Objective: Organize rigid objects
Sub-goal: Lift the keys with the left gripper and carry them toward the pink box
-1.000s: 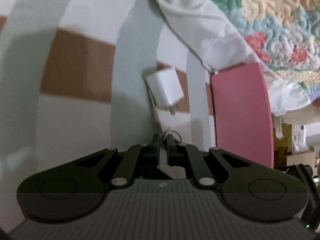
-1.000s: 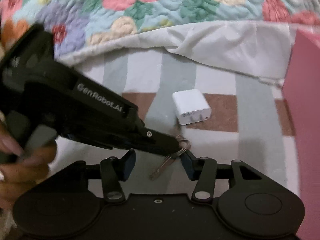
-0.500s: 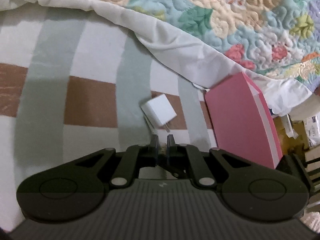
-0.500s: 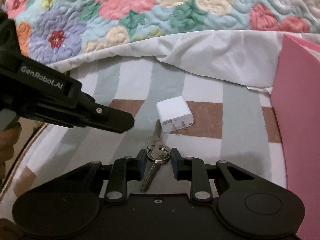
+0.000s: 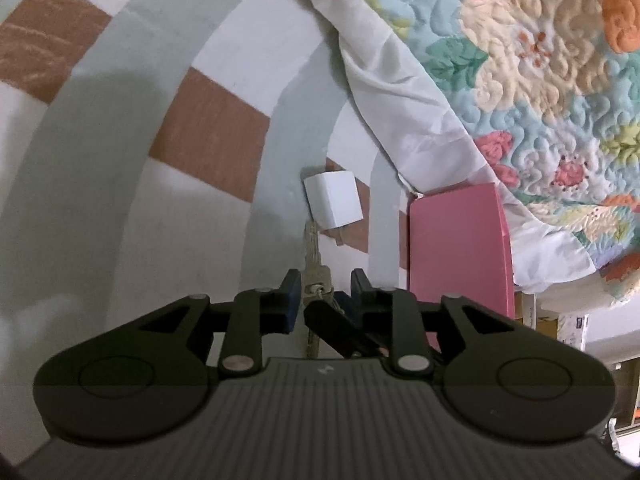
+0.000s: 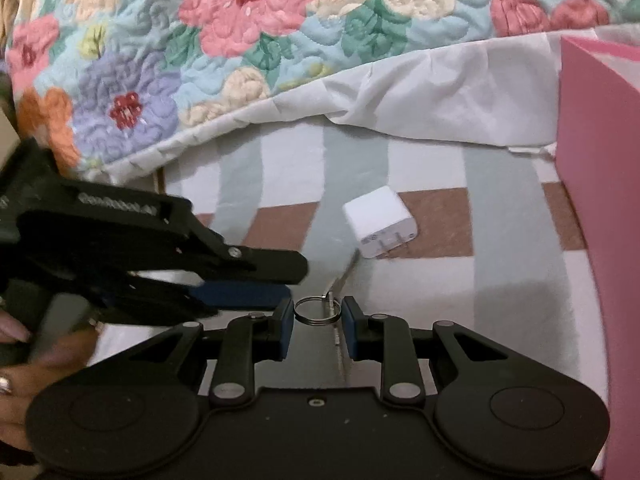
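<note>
Right wrist view: pink box (image 6: 600,200) interior hidden; keys (image 6: 332,312) outside it.

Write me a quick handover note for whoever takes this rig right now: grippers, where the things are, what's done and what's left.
Right gripper: shut on the key ring, with the keys hanging from it over the striped sheet.
Left gripper: jaws opening; the keys lie between the fingers, with the pads clear of them.
White charger plug: lying loose on the sheet, just beyond the keys.
Pink box: standing at the right, beside the floral quilt.
Done: keys passed to the right gripper.
Left: place the keys, then the charger; probably in the pink box, though that is a guess.
</note>
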The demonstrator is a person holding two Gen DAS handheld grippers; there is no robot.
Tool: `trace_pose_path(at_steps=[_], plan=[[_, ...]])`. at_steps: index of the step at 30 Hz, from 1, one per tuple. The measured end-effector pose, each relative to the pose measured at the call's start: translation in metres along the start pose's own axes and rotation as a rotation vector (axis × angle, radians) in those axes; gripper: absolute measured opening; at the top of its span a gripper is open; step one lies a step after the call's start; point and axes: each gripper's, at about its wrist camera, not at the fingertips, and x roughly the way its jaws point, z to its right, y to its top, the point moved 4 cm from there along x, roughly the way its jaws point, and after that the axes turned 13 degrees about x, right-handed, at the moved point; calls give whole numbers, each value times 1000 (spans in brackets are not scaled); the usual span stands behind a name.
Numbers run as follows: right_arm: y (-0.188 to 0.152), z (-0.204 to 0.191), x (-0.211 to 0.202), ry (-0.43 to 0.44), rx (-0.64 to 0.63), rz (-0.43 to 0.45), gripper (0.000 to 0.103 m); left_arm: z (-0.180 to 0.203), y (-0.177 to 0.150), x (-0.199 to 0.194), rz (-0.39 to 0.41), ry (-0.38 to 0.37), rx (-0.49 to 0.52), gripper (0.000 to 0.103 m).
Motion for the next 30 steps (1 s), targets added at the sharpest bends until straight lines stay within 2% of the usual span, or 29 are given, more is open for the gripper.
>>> trace_pose_path(at_steps=[3, 5, 13, 16, 17, 20, 30], plan=[[1, 6, -8, 34, 81, -1, 30, 4, -2, -3, -21, 55, 33, 38], [1, 12, -11, 39, 121, -7, 30, 10, -6, -8, 0, 73, 71, 42], [-5, 4, -18, 64, 142, -43, 30, 18, -13, -7, -41, 33, 35, 46], [-3, -5, -30, 92, 129, -38, 30, 26, -14, -9, -49, 15, 42, 40], [-2, -7, -33, 96, 124, -39, 30, 30, -14, -11, -45, 12, 51, 33], [0, -14, -42, 99, 101, -37, 30, 42, -15, -19, -35, -18, 55, 26], [19, -32, -74, 76, 46, -59, 31, 85, -6, -43, -58, 39, 109, 24]])
